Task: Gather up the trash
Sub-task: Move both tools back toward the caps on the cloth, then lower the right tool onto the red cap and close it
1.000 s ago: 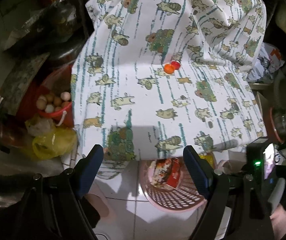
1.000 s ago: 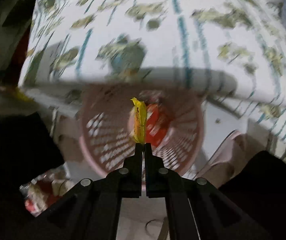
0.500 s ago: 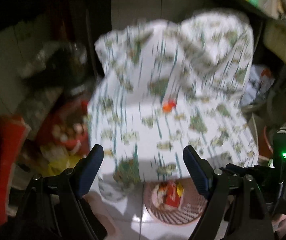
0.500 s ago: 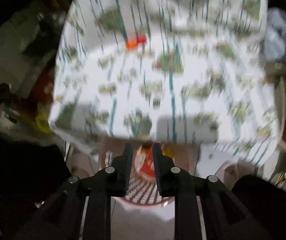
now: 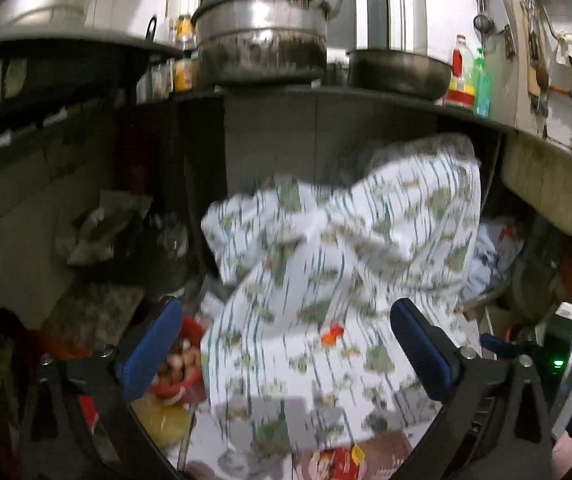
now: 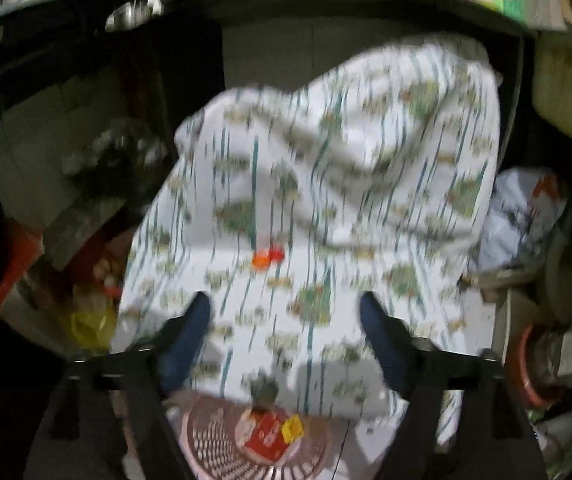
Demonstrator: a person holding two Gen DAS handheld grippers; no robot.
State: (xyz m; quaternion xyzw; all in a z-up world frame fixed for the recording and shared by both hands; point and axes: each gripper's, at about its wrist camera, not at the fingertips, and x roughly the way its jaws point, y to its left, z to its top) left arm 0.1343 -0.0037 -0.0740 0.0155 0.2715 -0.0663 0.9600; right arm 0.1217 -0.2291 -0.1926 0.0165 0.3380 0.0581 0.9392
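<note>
My right gripper (image 6: 286,340) has just been opening, nothing between its jaws. The yellow wrapper (image 6: 292,429) lies crumpled in the pink basket (image 6: 213,440) on a red packet (image 6: 263,436); axis unclear. My left gripper (image 5: 281,348) has also widened, empty.

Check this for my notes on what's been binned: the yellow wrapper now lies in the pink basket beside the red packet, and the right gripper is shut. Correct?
Not quite. The right wrist view shows the right gripper open, nothing between its fingers. The yellow wrapper does lie in the pink basket beside the red packet.
</note>
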